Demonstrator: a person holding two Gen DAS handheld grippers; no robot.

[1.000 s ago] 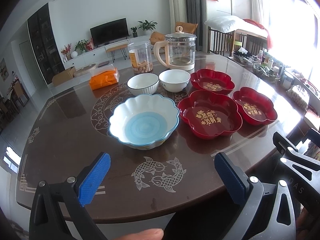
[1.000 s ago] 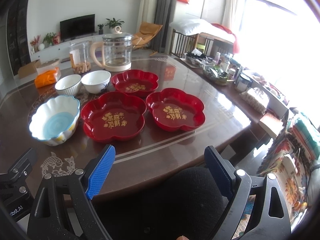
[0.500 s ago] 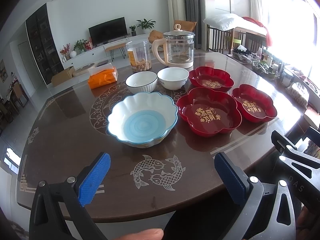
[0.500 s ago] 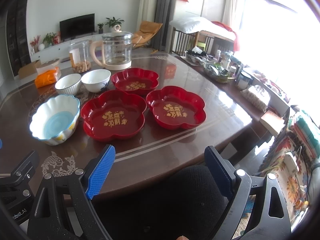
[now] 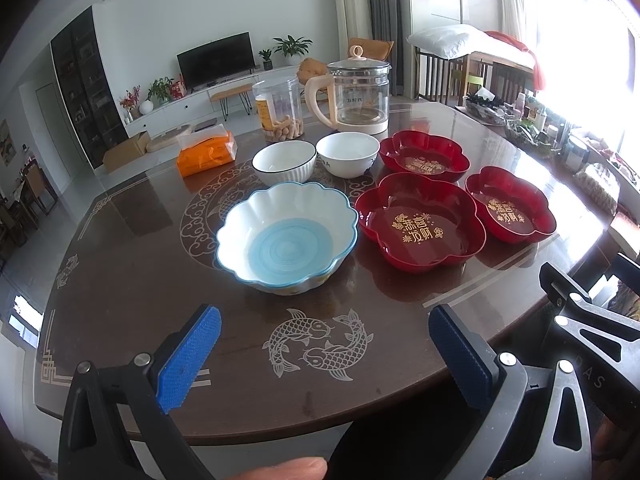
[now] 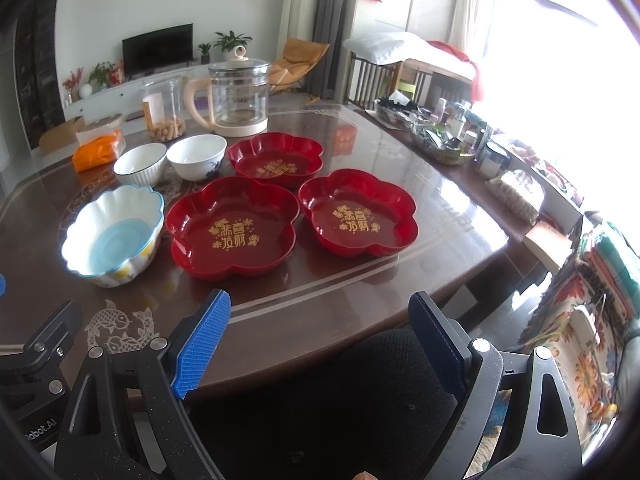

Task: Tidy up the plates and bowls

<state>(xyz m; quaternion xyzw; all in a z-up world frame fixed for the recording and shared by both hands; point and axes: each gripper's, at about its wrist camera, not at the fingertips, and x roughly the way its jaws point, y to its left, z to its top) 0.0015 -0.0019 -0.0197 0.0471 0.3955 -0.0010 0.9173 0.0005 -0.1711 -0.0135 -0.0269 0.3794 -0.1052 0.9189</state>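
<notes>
Nothing looks sorted yet: three red flower-shaped plates [image 6: 232, 232] and three bowls, a scalloped blue one [image 5: 286, 238] and two small white ones [image 5: 284, 160], sit separately mid-table [image 5: 120, 280], while the left gripper [image 5: 324, 354] and right gripper [image 6: 320, 340] hover empty, jaws spread, at the near edge.

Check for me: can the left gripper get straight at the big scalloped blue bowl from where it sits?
Probably yes. The left gripper is open and empty, the scalloped bowl sits straight ahead, and only bare table lies between them.
</notes>
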